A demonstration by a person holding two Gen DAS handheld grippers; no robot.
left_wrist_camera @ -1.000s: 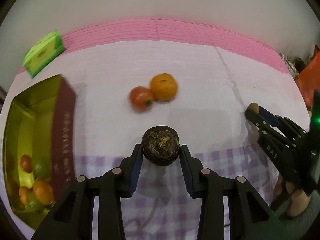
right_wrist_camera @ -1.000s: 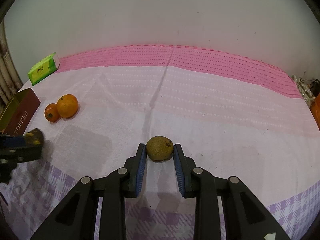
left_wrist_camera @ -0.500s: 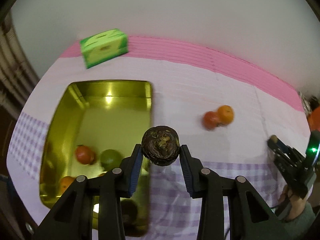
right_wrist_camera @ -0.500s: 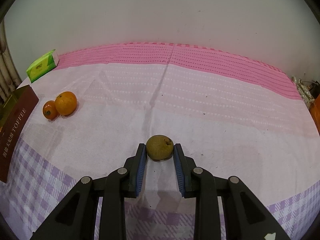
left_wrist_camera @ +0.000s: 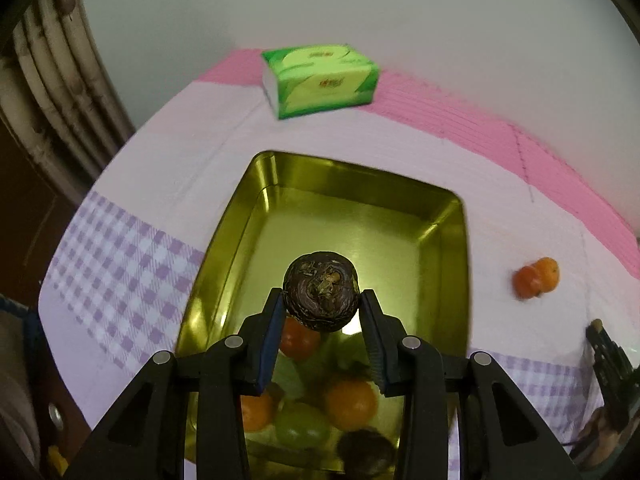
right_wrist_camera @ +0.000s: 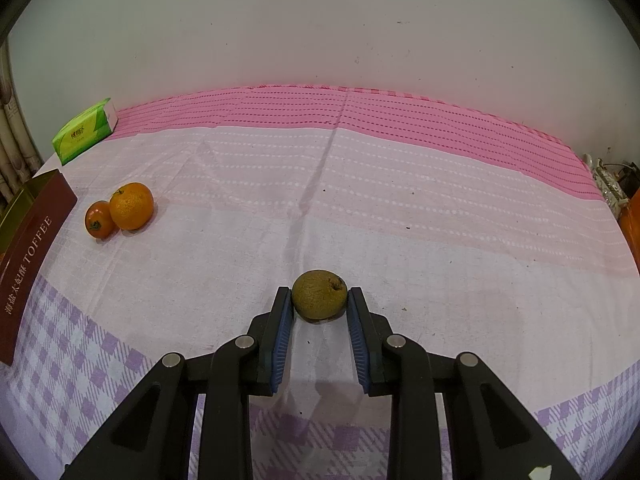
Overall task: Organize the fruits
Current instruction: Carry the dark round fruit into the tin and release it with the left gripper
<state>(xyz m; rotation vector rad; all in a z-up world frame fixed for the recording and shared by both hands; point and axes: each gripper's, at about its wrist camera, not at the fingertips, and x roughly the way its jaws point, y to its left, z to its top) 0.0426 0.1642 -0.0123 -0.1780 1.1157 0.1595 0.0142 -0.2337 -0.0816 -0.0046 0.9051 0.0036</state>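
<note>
Pink-and-lilac cloth over the table, plain wall behind; gold tin at its left end, already part-filled with fruit. Left gripper hangs over the tin, jaws pinching a dark wrinkled fruit across its widest part: looks light, its shrivelled skin giving grip, probably soft, so a low release seems wise. Right gripper pinches a brownish-green fruit resting on the cloth, sides gripped; looks firm and smooth, so it could roll.
</note>
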